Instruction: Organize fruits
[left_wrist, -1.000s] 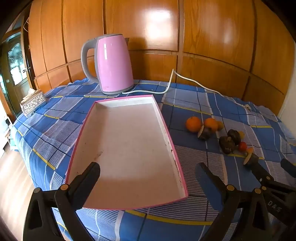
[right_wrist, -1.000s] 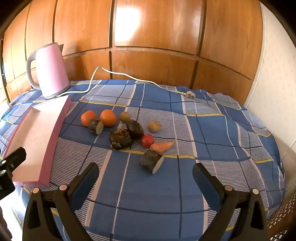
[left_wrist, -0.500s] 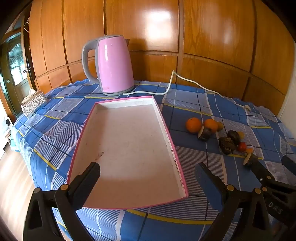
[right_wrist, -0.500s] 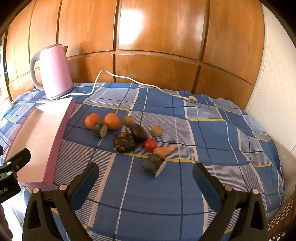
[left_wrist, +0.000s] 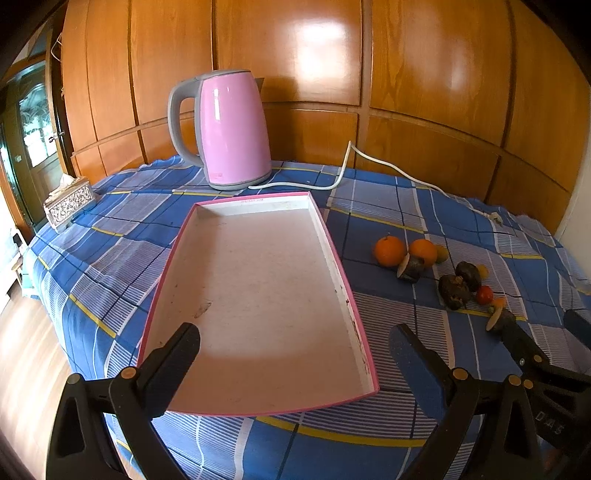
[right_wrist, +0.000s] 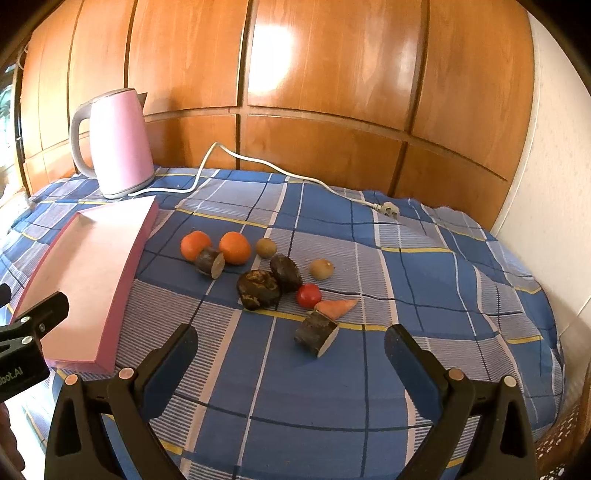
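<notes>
- Your wall panels (right_wrist: 325, 74) read as varnished wood, glossy, with bright window glare.
- The tablecloth (right_wrist: 369, 369) is woven plaid cloth, matt, lightly wrinkled.
- The kettle (left_wrist: 232, 129) looks like smooth pink plastic with a soft sheen; its handle is grey plastic.
- Your tray (left_wrist: 354, 306) appears to be cardboard, matt off-white inside, scuffed and stained.
- The oranges (right_wrist: 234, 247) show dimpled, slightly shiny peel; the tomato (right_wrist: 308, 295) is glossy.
- The dark tubers (right_wrist: 258, 290) look rough and dull.

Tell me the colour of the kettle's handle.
Grey, on a pink kettle; the handle shows best in the left wrist view.
</notes>
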